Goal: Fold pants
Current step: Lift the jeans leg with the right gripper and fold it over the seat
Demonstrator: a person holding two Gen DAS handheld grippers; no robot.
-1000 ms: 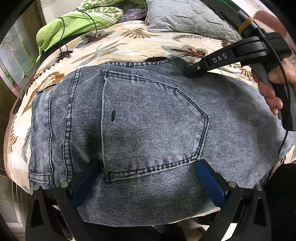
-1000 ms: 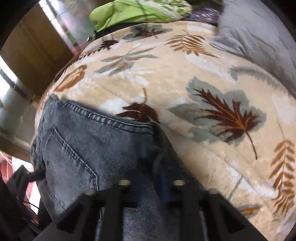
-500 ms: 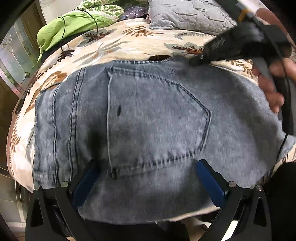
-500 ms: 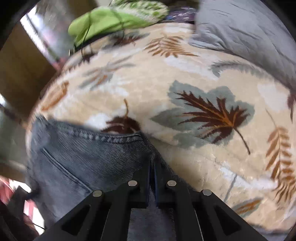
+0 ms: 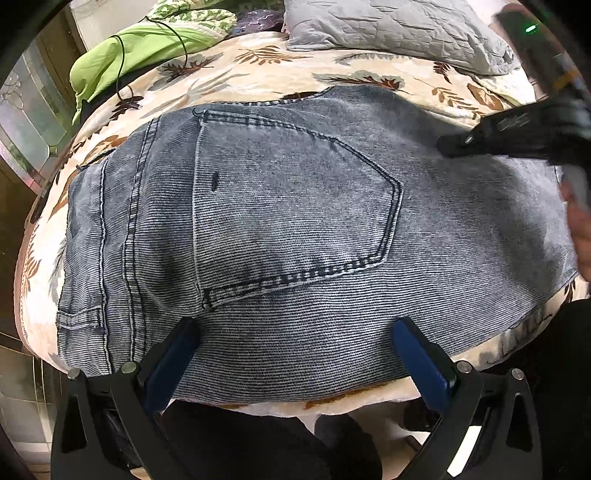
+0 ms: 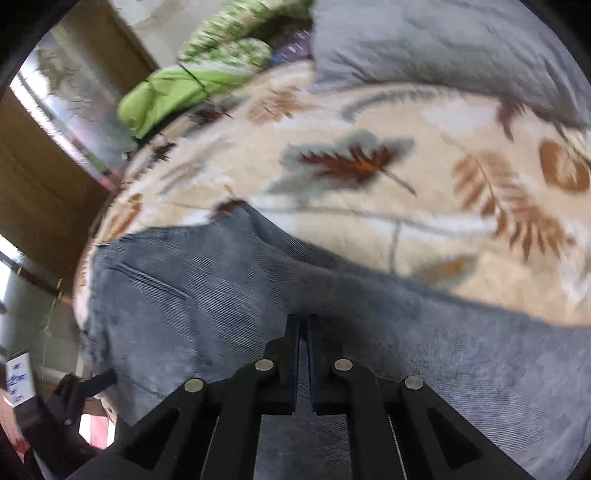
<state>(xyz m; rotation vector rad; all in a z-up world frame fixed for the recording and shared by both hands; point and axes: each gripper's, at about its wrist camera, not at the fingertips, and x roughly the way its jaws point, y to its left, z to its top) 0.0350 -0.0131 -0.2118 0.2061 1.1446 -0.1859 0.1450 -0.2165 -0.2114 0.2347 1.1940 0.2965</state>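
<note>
Grey-blue jeans (image 5: 295, 206) lie flat on the bed, back pocket (image 5: 295, 206) up, waistband toward the left. My left gripper (image 5: 295, 325) hovers open and wide over the near part of the denim, nothing between its blue pads (image 5: 173, 362). My right gripper (image 6: 303, 319) is shut, its tips resting over the jeans (image 6: 184, 295) close to their far edge; I see no fabric pinched between them. In the left wrist view the right gripper (image 5: 448, 142) reaches in from the right, a hand (image 5: 580, 221) behind it, both blurred.
The bed cover (image 5: 258, 70) is cream with a leaf print. A grey pillow (image 5: 388, 26) lies at the back, a green cloth (image 5: 136, 48) with a black cable (image 5: 122, 74) at the back left. The bed's front edge runs just below the jeans.
My right gripper, still shut, has slid from the waistband corner to the right along the jeans' far edge and rolled. My left gripper has shifted only slightly and stays open.
</note>
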